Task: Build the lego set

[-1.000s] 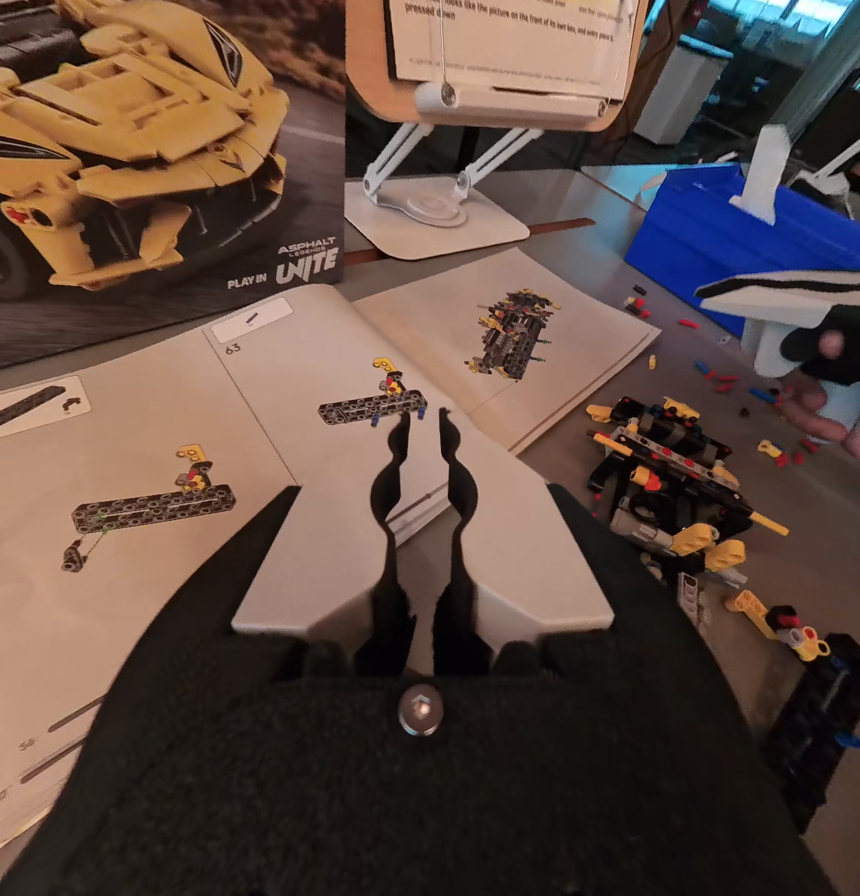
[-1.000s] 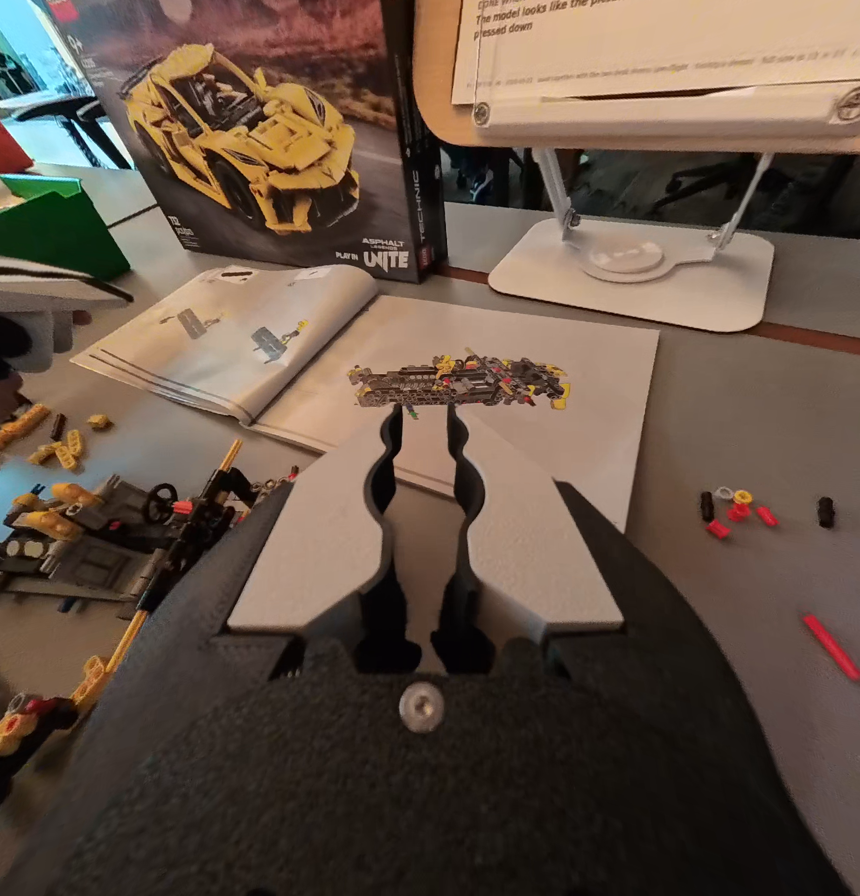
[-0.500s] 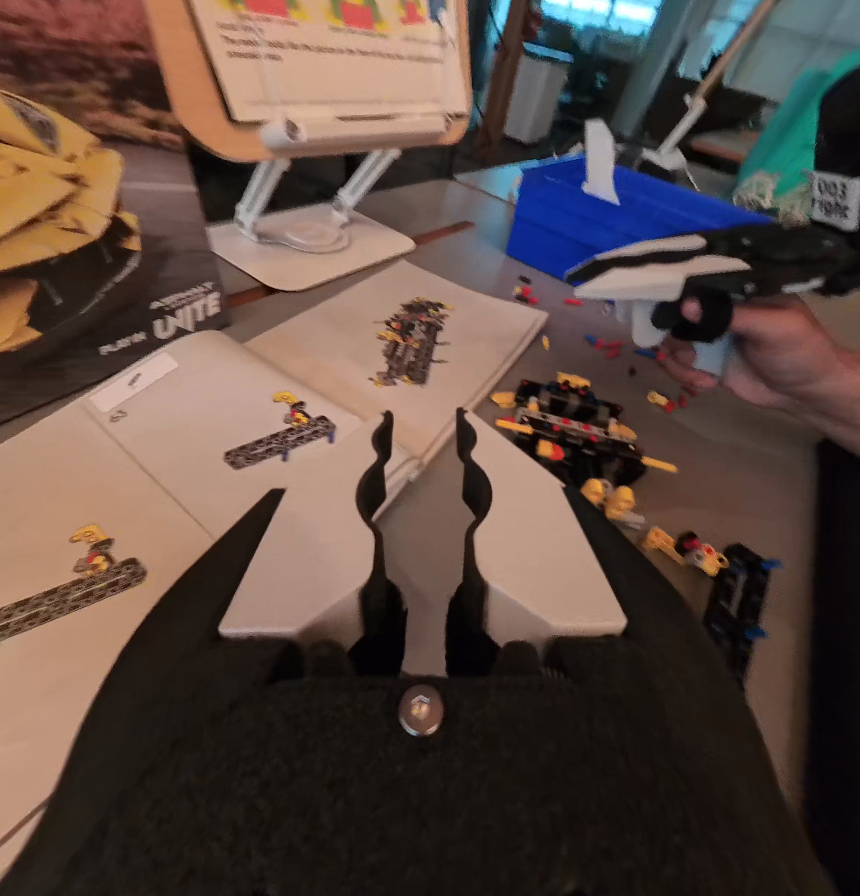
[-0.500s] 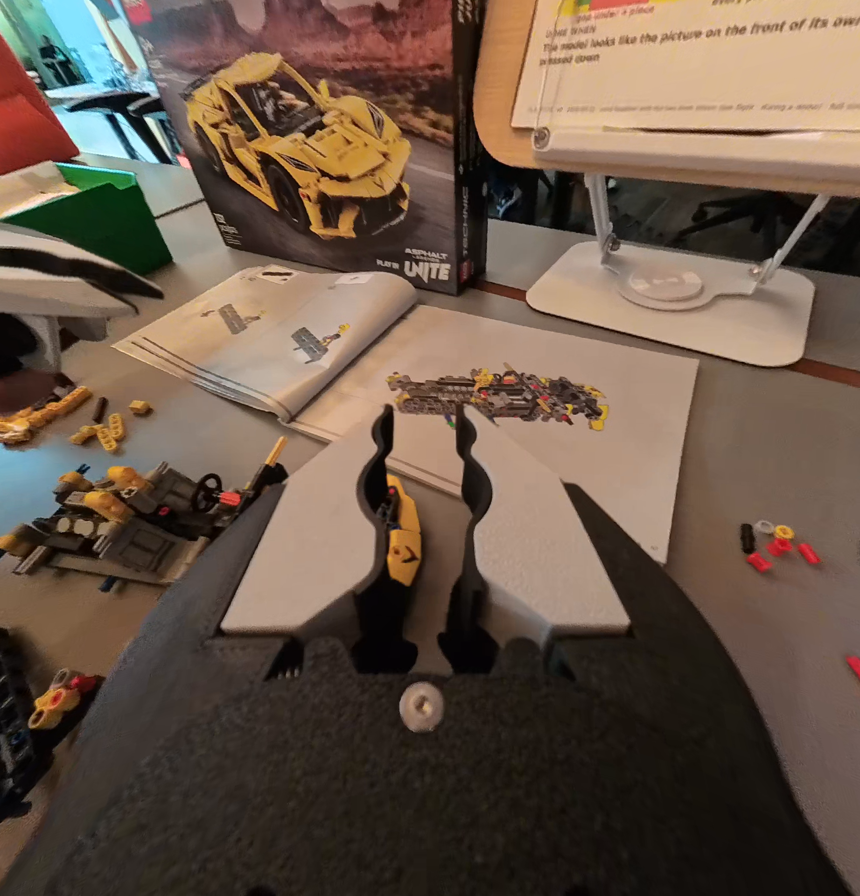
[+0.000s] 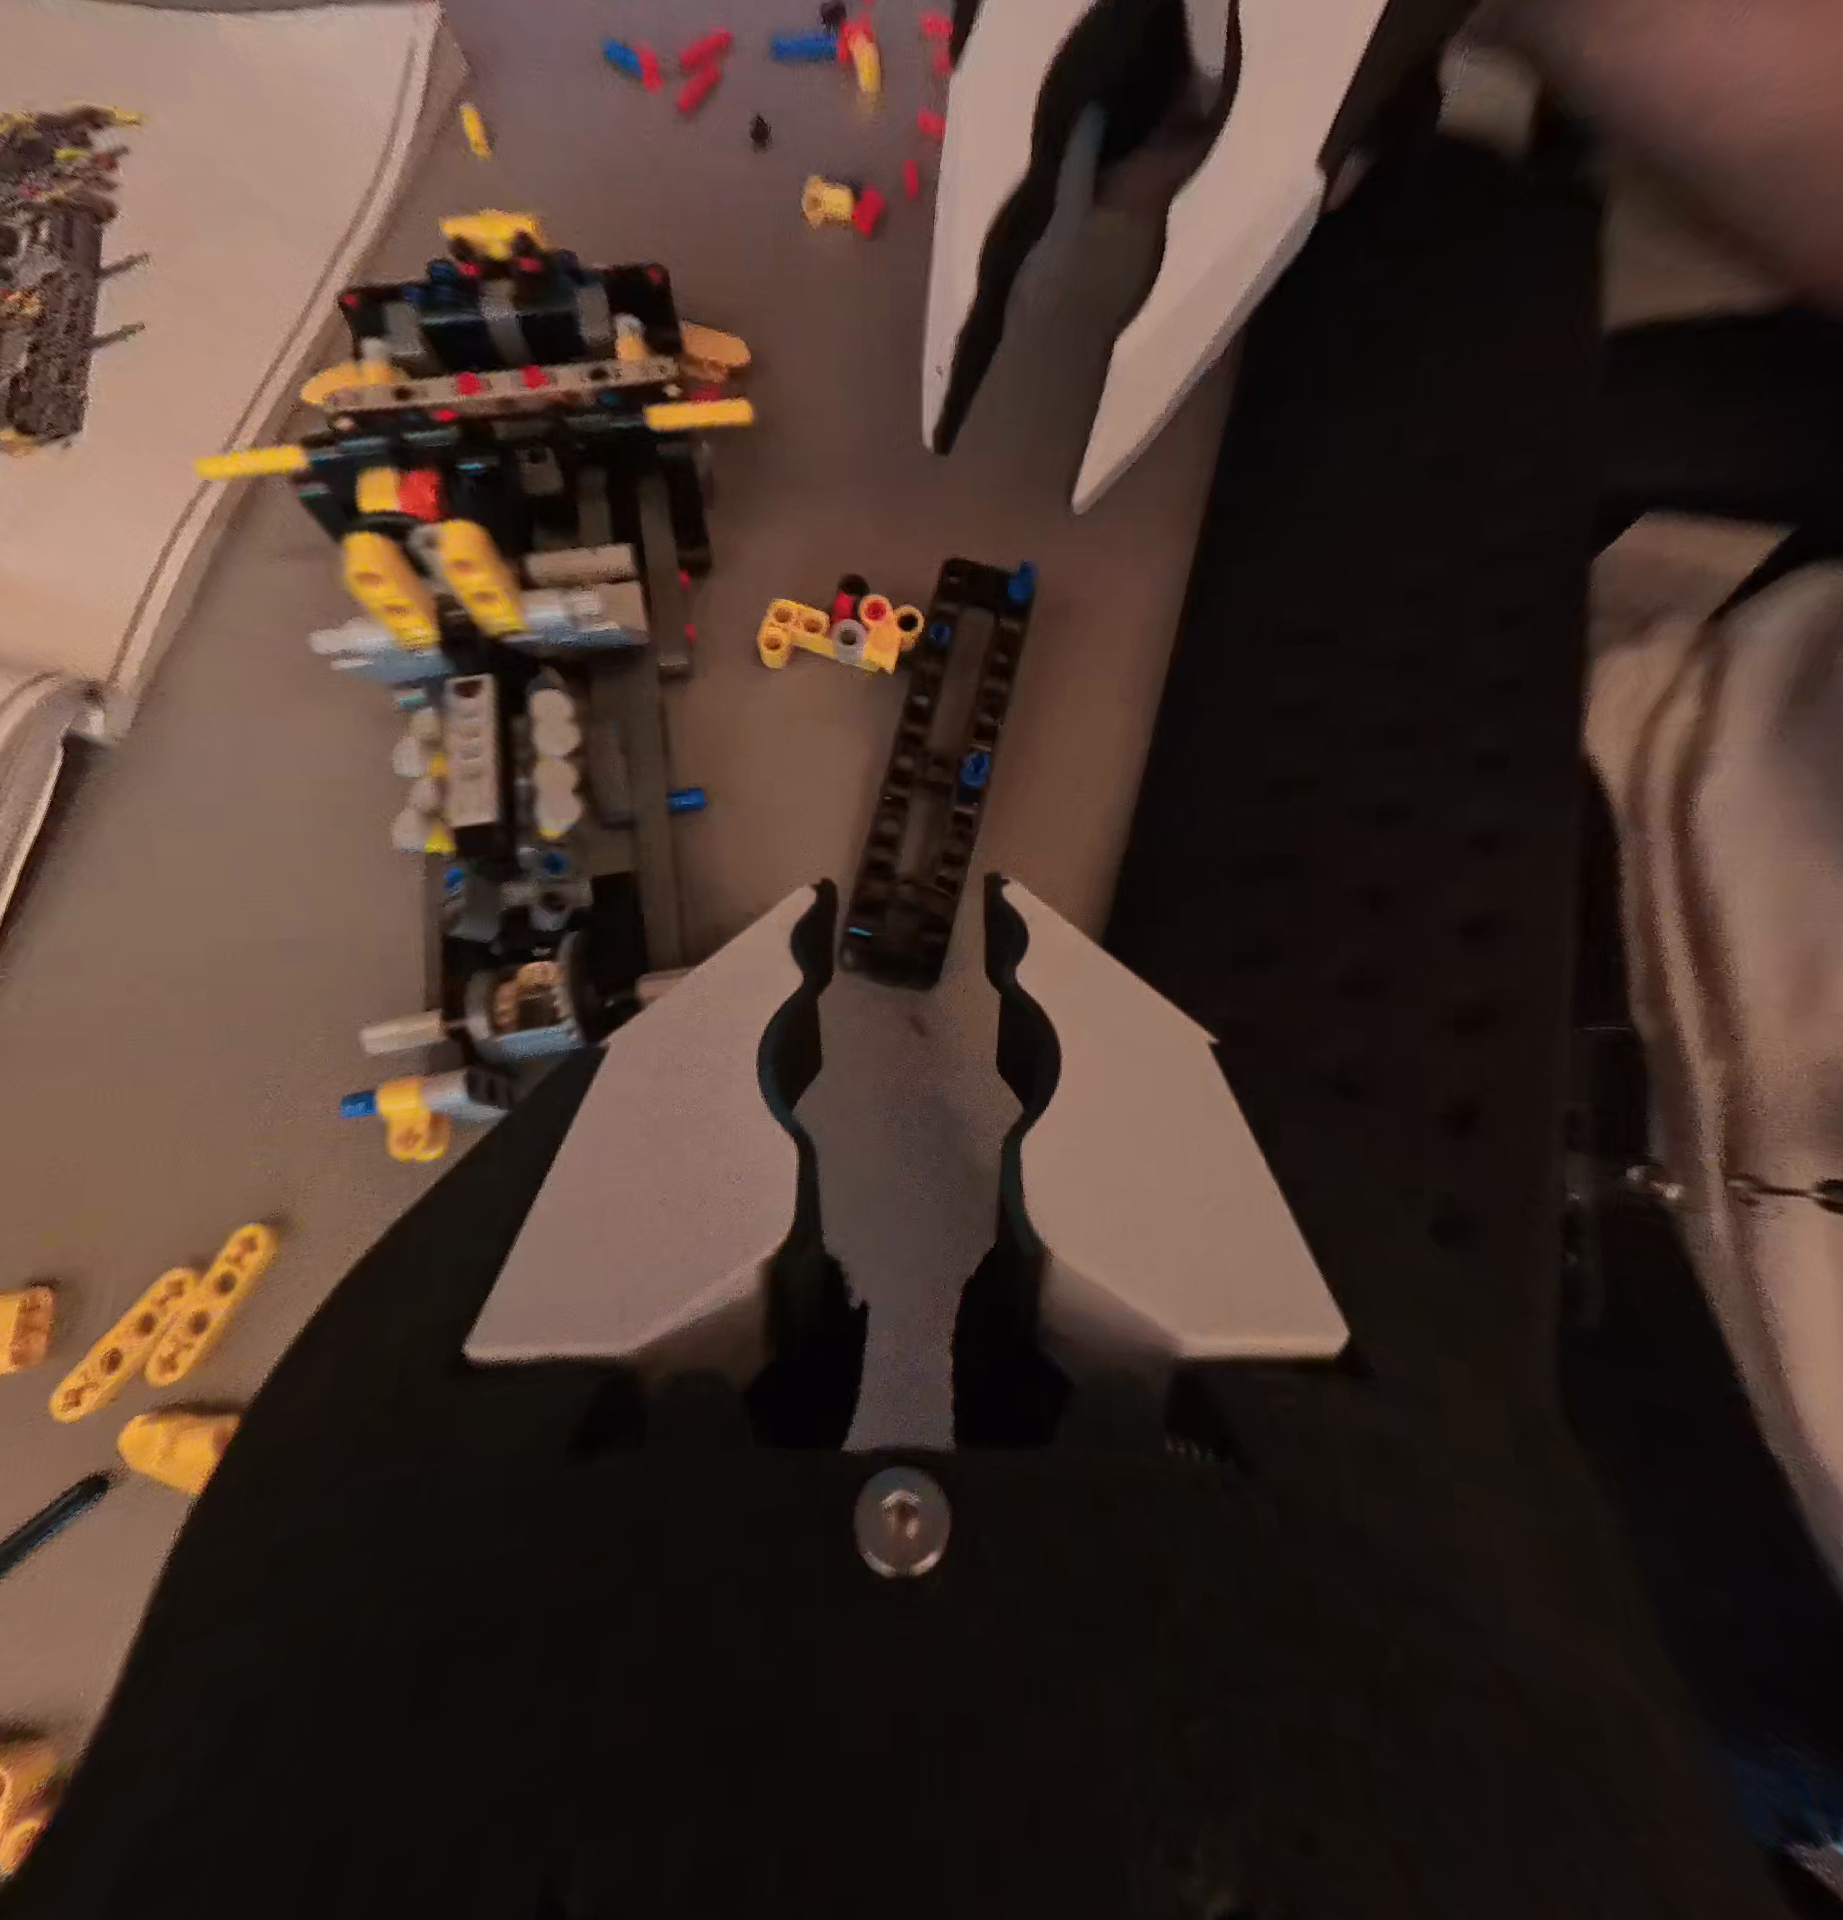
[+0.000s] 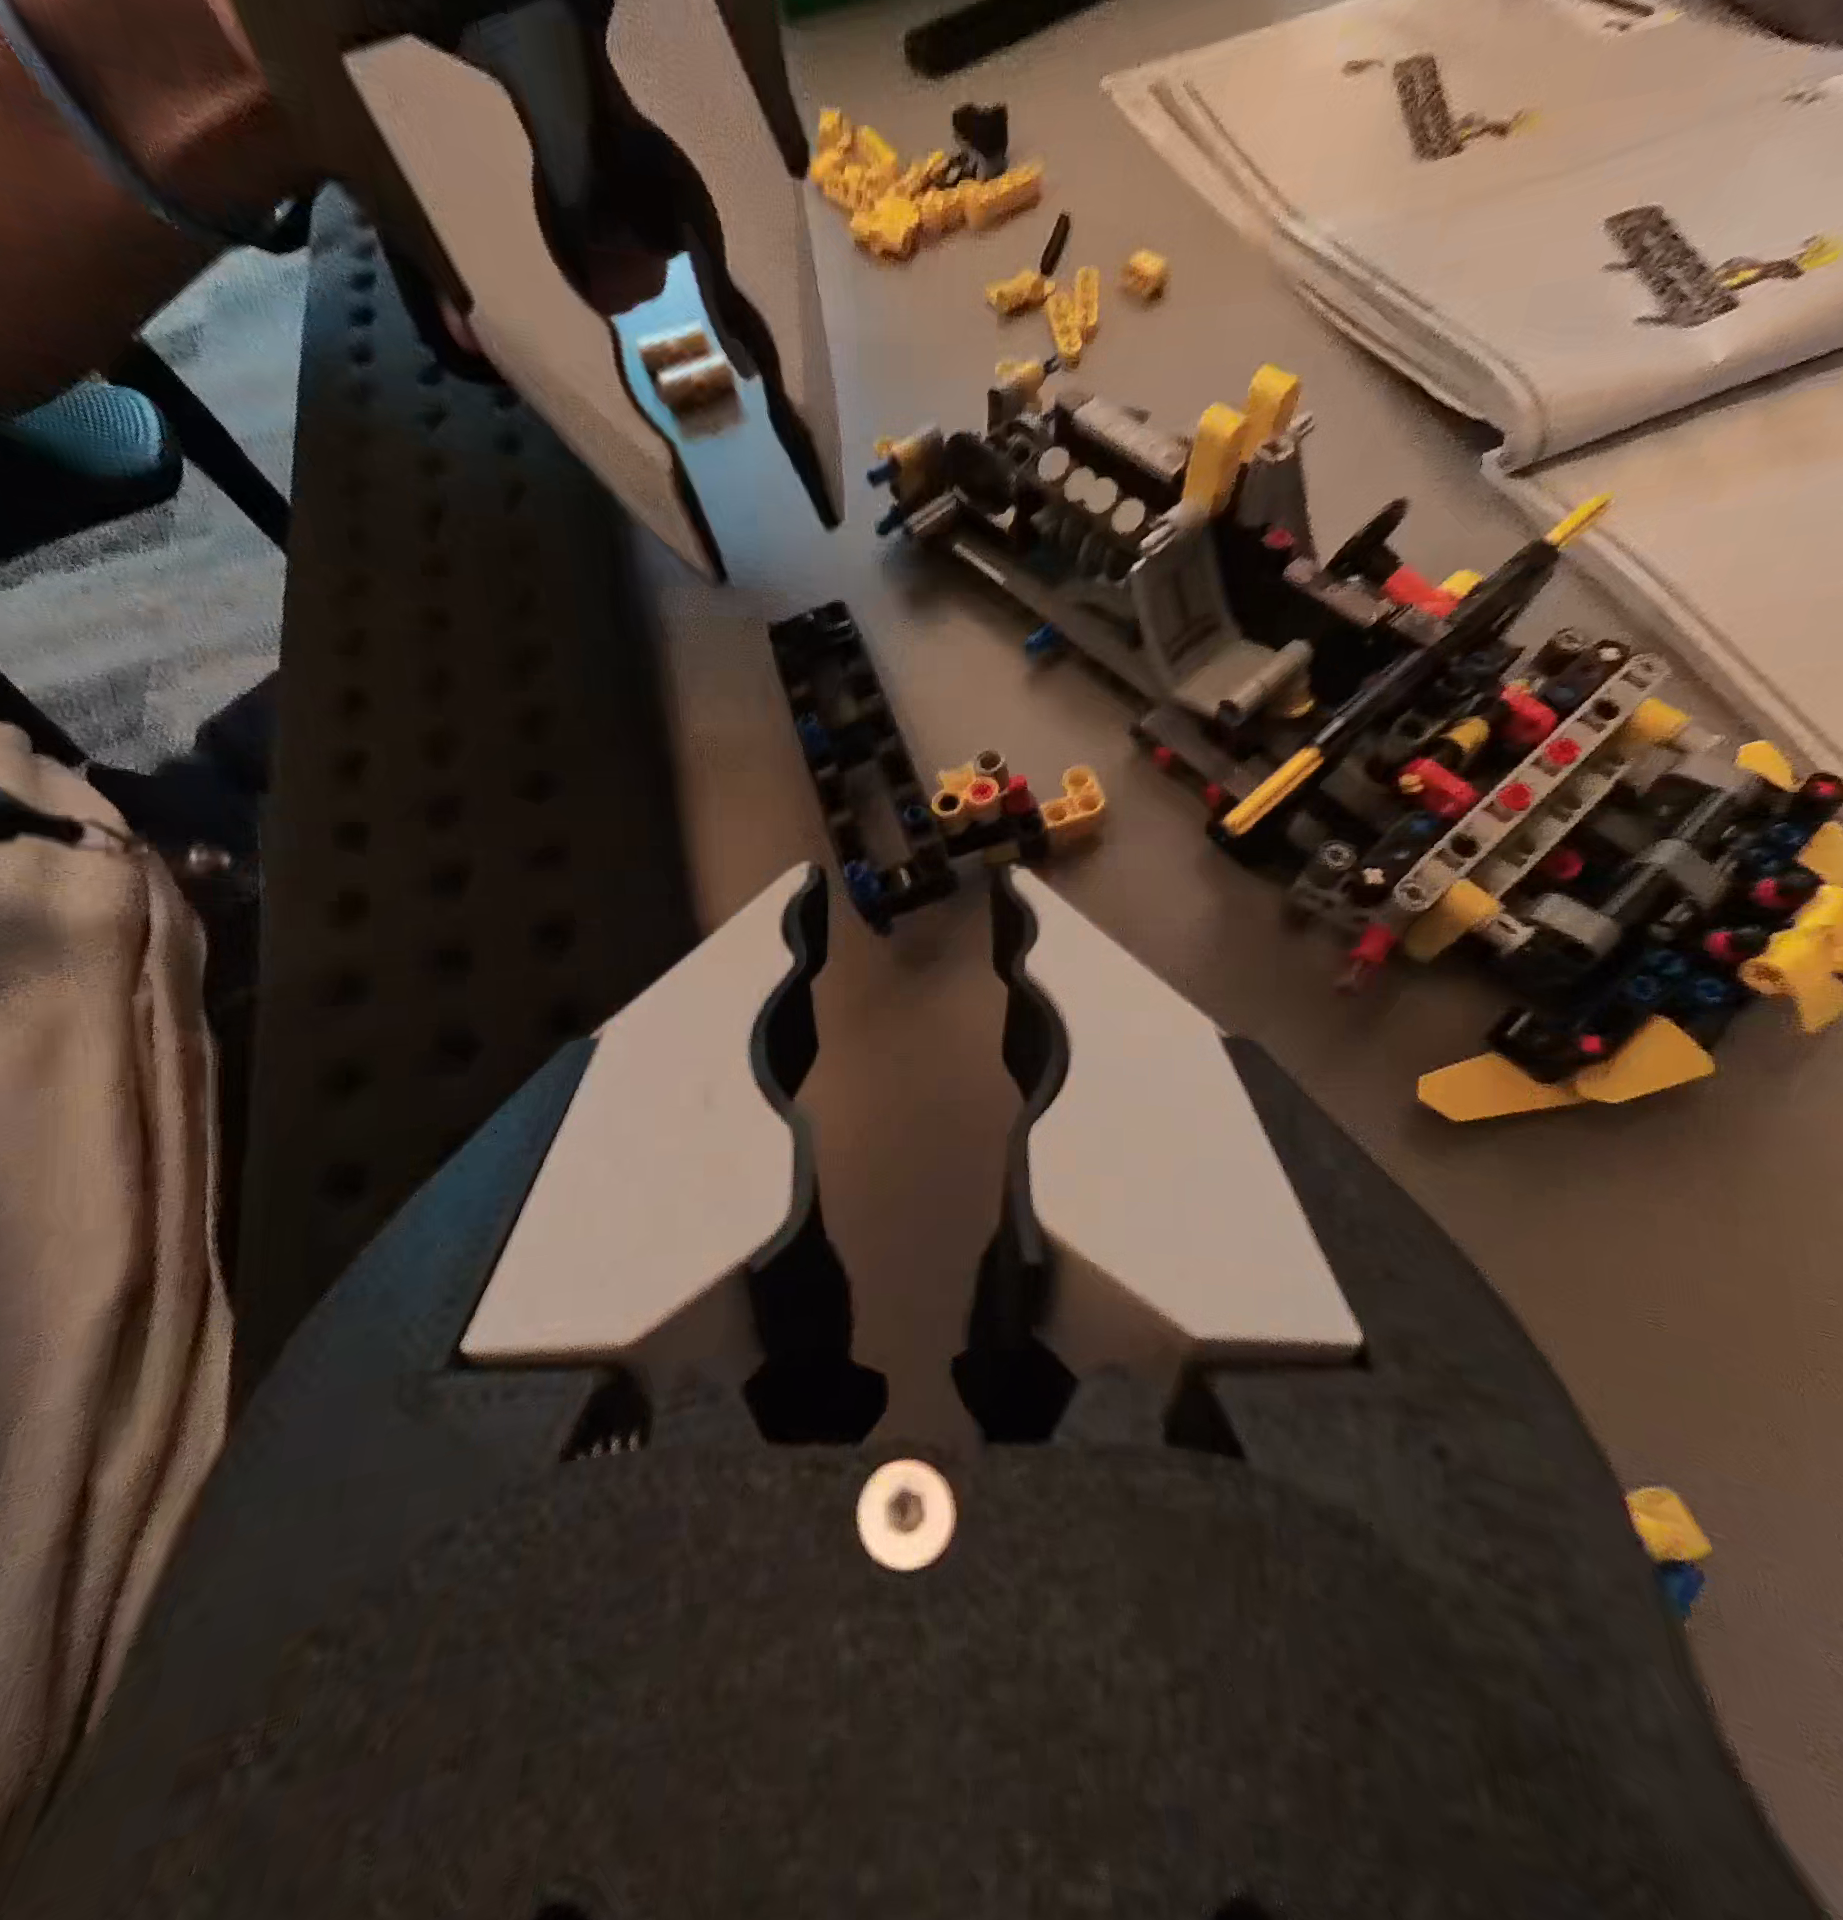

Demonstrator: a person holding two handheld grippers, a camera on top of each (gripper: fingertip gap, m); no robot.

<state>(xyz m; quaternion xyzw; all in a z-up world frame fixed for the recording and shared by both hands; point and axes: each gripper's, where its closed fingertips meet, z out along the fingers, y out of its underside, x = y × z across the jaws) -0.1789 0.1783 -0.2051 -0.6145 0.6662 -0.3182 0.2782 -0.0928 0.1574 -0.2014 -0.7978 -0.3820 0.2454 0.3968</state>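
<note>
Both your grippers have tipped down from the booklet to the black frame [image 5: 938, 769] on the worktop [image 5: 221, 987]. Left gripper [image 5: 904, 896] and right gripper [image 6: 909, 881] gape wide, empty. Next, I think: pinch its ends.

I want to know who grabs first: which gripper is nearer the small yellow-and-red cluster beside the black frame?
Right. The right gripper hovers open right at the cluster. The left gripper sits open at the black frame's far end, a frame-length away.

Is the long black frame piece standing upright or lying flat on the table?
Lying flat. The black frame rests lengthwise on the table, its open face up, between both open grippers.
</note>
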